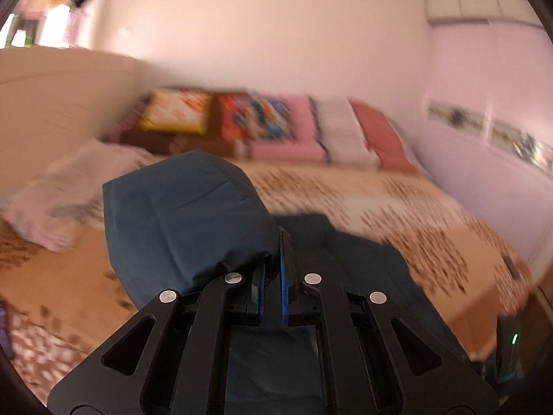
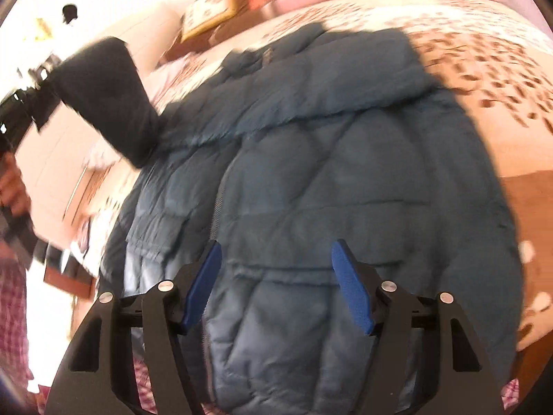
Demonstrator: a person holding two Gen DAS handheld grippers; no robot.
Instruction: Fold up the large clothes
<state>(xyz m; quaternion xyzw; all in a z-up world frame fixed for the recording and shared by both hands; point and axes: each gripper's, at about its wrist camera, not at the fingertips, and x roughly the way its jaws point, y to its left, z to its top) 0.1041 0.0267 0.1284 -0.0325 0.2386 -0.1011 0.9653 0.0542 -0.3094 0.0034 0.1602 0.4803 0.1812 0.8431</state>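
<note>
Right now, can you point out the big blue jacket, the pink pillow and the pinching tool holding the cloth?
blue jacket (image 2: pixel 345 180): right wrist view, quilted body panel.
pink pillow (image 1: pixel 297 128): left wrist view, its top face, at the head of the bed.
left gripper (image 1: pixel 273 259): left wrist view, between the fingertips, shut on a jacket fold.
</note>
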